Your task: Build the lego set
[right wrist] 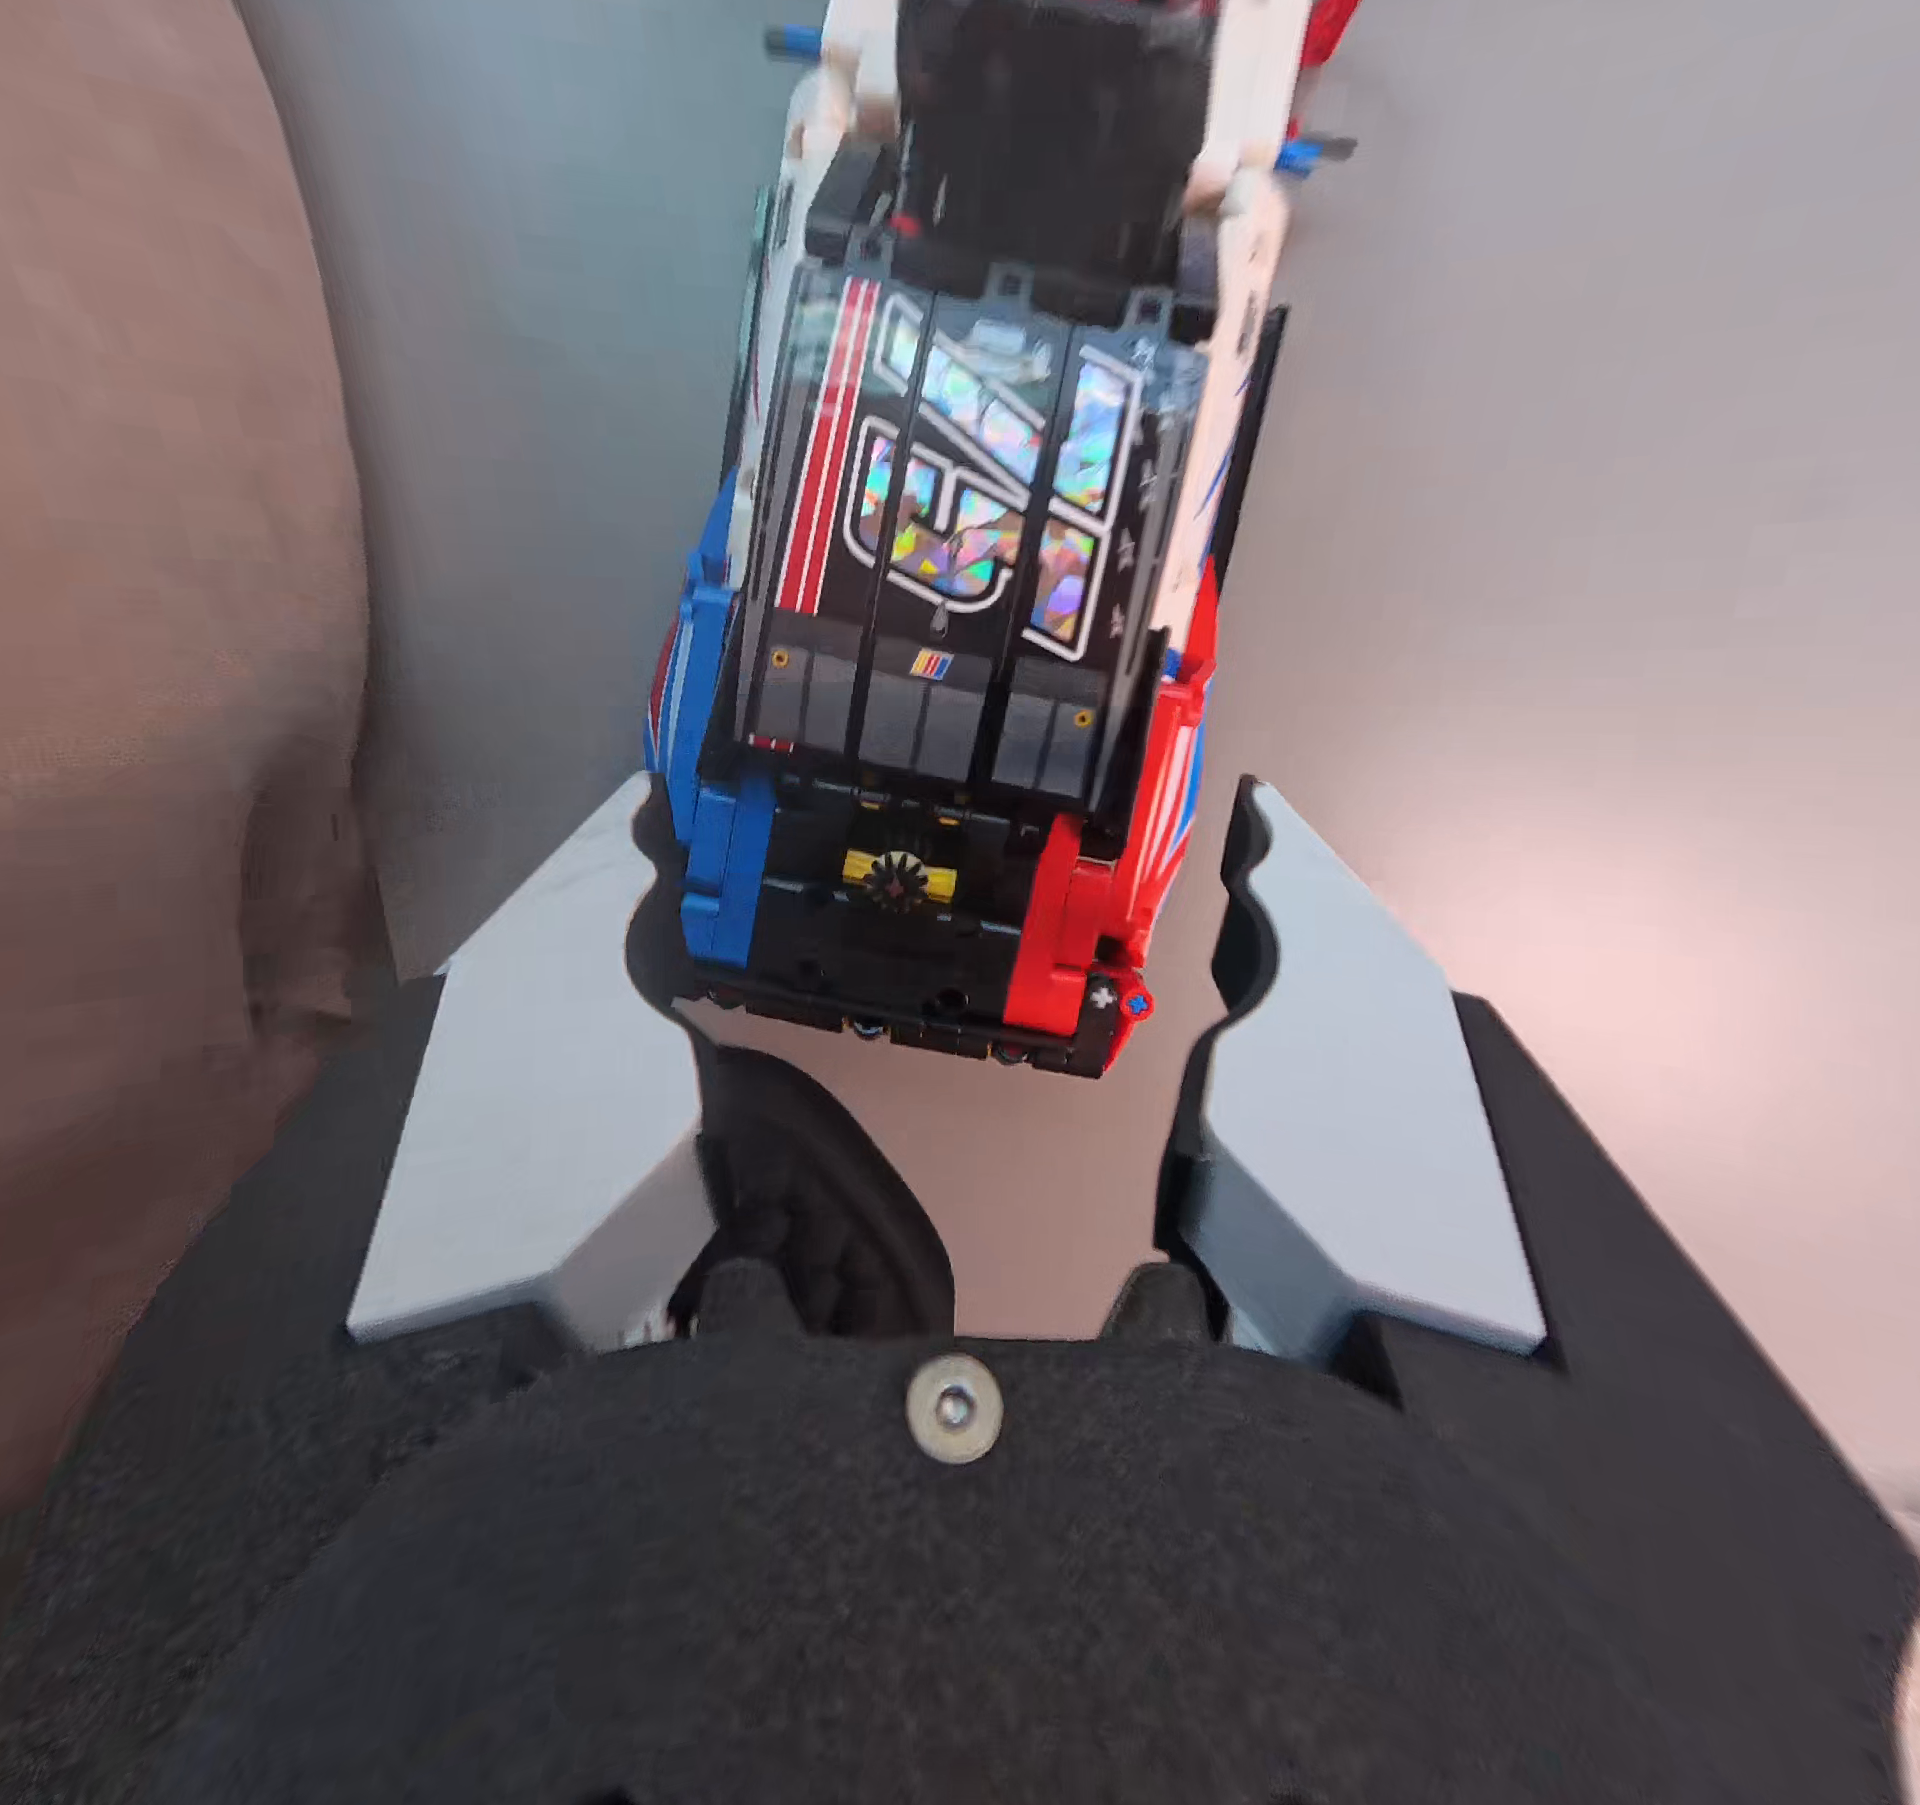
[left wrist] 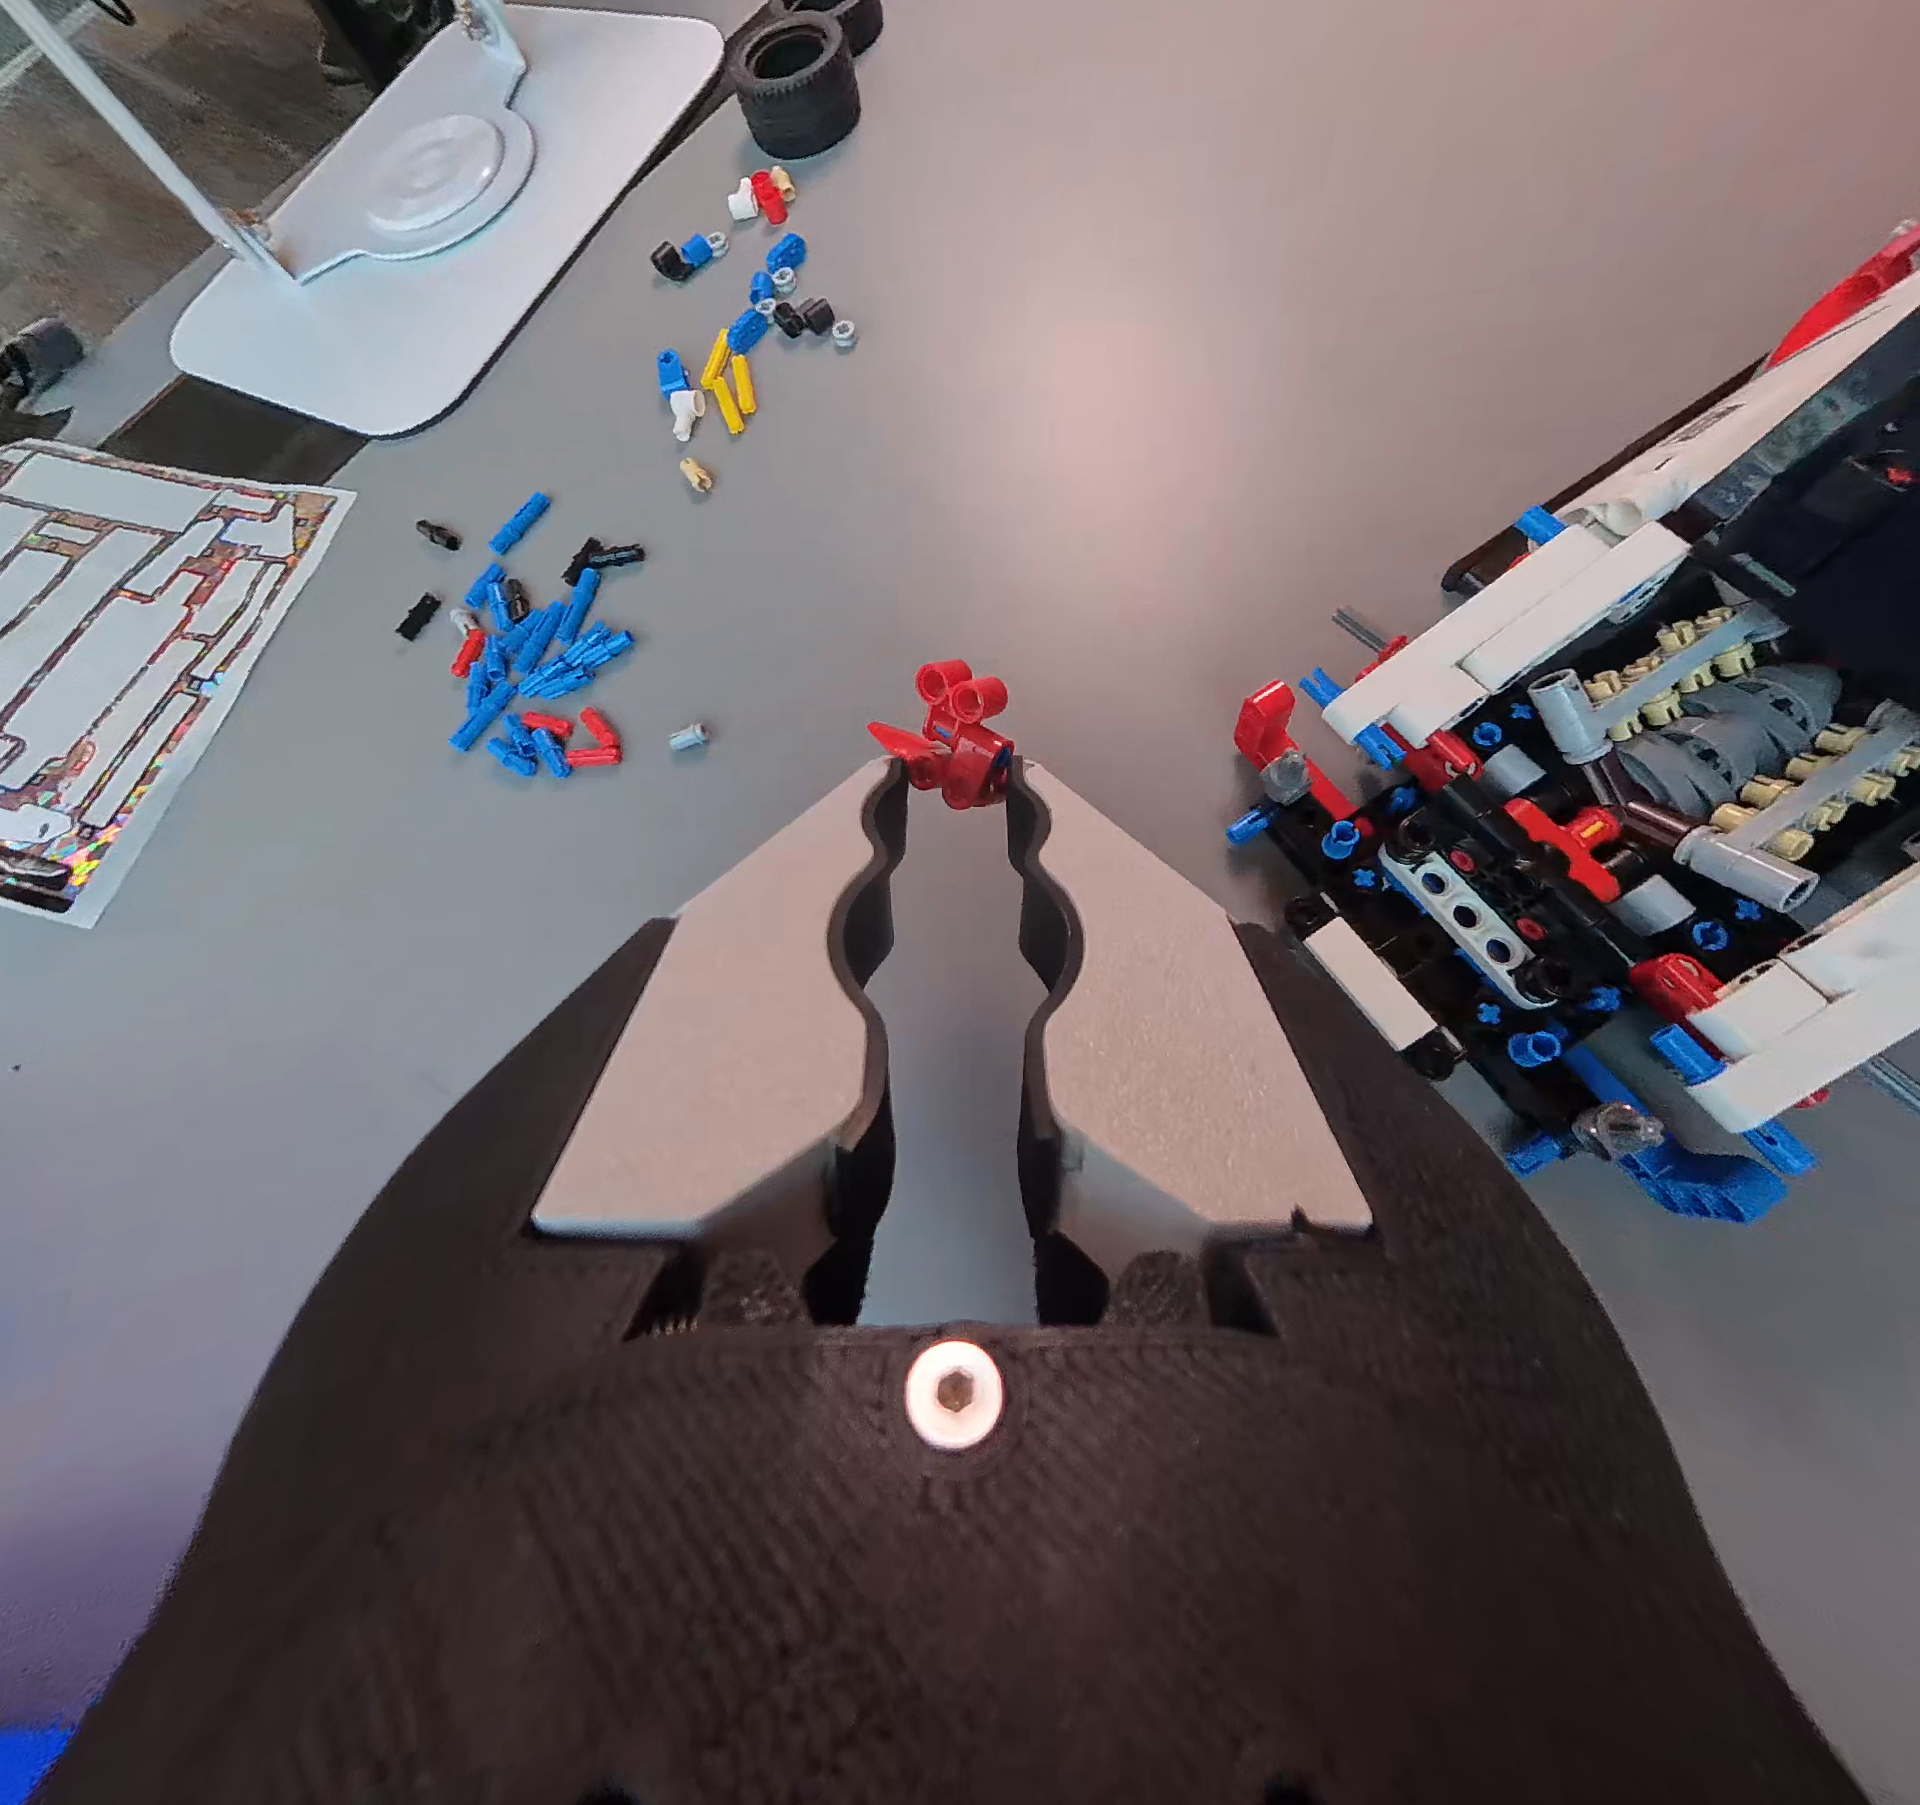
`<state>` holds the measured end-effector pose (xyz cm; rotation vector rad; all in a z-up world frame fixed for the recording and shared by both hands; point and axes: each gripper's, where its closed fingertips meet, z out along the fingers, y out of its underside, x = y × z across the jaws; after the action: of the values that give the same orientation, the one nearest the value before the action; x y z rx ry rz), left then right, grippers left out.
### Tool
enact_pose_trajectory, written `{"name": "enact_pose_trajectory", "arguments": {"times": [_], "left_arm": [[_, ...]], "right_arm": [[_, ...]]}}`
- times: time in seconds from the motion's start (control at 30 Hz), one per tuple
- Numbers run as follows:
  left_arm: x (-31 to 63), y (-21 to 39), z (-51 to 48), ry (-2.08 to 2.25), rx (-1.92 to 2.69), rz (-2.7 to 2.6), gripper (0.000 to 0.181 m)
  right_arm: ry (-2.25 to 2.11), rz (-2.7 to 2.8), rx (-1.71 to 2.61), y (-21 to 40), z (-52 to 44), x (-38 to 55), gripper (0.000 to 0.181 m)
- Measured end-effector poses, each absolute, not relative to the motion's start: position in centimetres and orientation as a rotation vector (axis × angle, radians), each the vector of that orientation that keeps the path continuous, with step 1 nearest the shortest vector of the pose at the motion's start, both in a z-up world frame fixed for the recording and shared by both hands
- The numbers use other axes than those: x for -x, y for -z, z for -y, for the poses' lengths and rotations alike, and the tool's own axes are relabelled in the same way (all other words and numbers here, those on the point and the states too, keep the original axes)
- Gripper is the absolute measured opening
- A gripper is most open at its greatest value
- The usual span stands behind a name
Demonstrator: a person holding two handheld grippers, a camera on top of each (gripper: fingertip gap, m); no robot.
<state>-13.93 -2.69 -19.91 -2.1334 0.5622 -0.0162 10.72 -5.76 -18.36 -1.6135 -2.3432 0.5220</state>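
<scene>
My left gripper (left wrist: 956, 768) is shut on a small red lego assembly (left wrist: 961, 729), pinched at the fingertips just above the grey table (left wrist: 1091, 353). The partly built lego car (left wrist: 1621, 820) lies to its right with its open engine bay and pins facing the gripper. In the right wrist view the car (right wrist: 966, 508) points away, showing its black roof with shiny stickers and its blue and red rear corners. My right gripper (right wrist: 945, 794) is open around the car's rear. Its left finger is close against the blue corner and its right finger stands apart from the red corner.
A pile of blue, red and black pins (left wrist: 540, 654) lies left of my left gripper, and a second mixed cluster (left wrist: 738, 321) lies farther back. Three black tyres (left wrist: 800, 82) stand at the far edge. A sticker sheet (left wrist: 125, 675) and a white stand base (left wrist: 436, 197) are at the left. One gripper's finger ends stand about 25 centimetres off the other's.
</scene>
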Motion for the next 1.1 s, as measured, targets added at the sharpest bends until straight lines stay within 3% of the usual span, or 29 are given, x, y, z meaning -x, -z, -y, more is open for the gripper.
{"name": "enact_pose_trajectory", "arguments": {"times": [0.1, 0.2, 0.47, 0.7, 0.93, 1.1], "left_arm": [[13.1, 20.2, 3.1, 0.004, 2.138, -0.628, 0.017], [13.1, 20.5, 3.8, -0.044, 2.144, -0.681, 0.017], [11.3, 21.5, 4.7, -0.007, 2.116, -0.788, 0.017], [7.7, 20.7, 1.0, 0.004, 2.057, -0.937, 0.017], [4.8, 19.7, -2.1, -0.008, 2.001, -0.997, 0.017], [4.9, 19.8, -2.4, -0.109, 1.962, -1.049, 0.017]], "right_arm": [[-0.508, 2.365, 1.641, 20.7, 6.3, -11.1, 0.109], [-0.507, 2.268, 1.717, 20.0, 6.4, -11.4, 0.084], [-0.876, 2.385, 1.614, 17.5, 11.0, -15.3, 0.075], [-1.075, 1.782, 1.542, 12.6, 0.9, -4.4, 0.042], [-0.958, 1.880, 1.431, 17.5, -1.9, 2.8, 0.022], [-0.974, 1.903, 1.427, 19.1, -2.1, 4.1, 0.030]]}}
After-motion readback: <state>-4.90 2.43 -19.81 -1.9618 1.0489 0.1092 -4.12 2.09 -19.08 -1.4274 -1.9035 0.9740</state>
